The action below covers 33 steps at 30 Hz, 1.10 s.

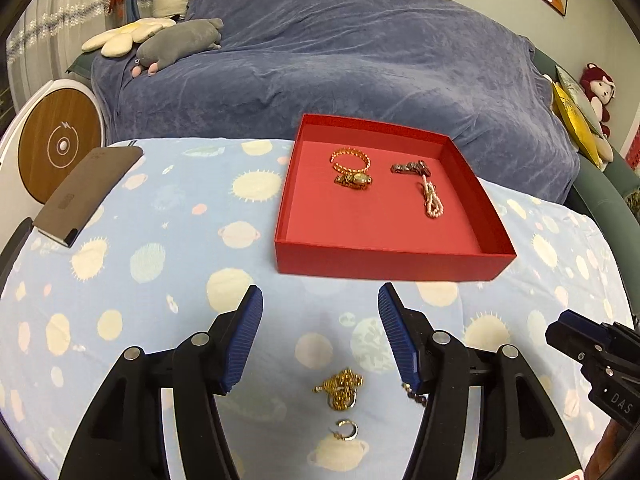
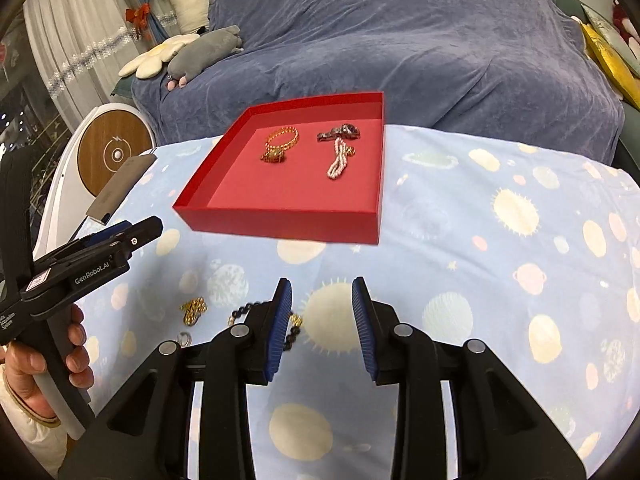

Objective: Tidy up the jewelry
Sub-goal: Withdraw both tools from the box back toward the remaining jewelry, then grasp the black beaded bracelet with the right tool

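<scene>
A red open box (image 1: 392,266) (image 2: 280,218) stands on the planet-print cloth. It holds a gold bracelet (image 1: 350,161) (image 2: 282,138), a dark watch (image 1: 410,168) (image 2: 340,133) and a pink pearl strand (image 1: 432,200) (image 2: 338,160). On the cloth in front of the box lie a gold chain (image 1: 340,390) (image 2: 194,310), a small ring (image 1: 347,430) (image 2: 185,337) and a black bead string (image 2: 242,311), partly hidden behind a finger. My left gripper (image 1: 320,292) hangs open above the gold chain. My right gripper (image 2: 321,283) is open over bare cloth, just right of the beads.
A flat grey-brown case (image 1: 88,192) lies at the cloth's left edge. Beyond it stands a round white device with a wooden face (image 1: 60,144). A blue-covered sofa (image 1: 340,60) with plush toys (image 1: 180,42) fills the back. A hand (image 2: 72,352) holds the left gripper.
</scene>
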### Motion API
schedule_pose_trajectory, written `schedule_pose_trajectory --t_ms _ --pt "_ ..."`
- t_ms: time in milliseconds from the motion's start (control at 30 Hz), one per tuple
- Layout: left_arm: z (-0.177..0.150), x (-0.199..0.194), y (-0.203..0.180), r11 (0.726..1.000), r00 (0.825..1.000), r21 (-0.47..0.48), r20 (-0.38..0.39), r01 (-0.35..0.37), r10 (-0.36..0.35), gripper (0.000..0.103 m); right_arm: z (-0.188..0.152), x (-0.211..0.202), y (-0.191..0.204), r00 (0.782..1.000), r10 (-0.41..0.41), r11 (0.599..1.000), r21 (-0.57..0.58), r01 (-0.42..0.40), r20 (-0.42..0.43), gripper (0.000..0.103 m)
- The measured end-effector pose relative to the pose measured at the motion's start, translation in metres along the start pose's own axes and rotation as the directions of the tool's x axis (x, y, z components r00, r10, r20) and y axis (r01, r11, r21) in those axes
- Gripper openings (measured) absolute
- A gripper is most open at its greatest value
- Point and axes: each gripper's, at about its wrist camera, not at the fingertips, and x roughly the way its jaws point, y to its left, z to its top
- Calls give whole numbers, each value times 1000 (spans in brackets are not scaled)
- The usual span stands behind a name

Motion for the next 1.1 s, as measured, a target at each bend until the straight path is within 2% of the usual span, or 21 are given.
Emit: schedule_pose_trajectory --t_ms 233,467,600,833,1000,1100 --pt "-34 -3 12 997 999 -71 -37 11 -14 58 -42 3 10 998 48 999 25 -47 -42 31" --pt "-53 3 24 1000 999 -30 -53 -7 5 58 -55 20 36 995 55 996 -61 -61 -88 31" --pt "-55 4 35 1000 998 -30 -56 -3 1 58 -54 26 40 996 48 996 -77 -54 -81 31" --pt "-54 6 39 999 998 -45 -60 6 -8 58 -35 40 26 999 7 999 -35 -9 -50 29" --pt "-54 10 36 999 998 -32 -62 14 -16 58 -28 57 22 998 -20 999 -46 17 -55 23" --pt "-56 13 37 999 997 -31 -73 23 -25 58 -28 64 21 998 -27 999 -45 24 -58 23"
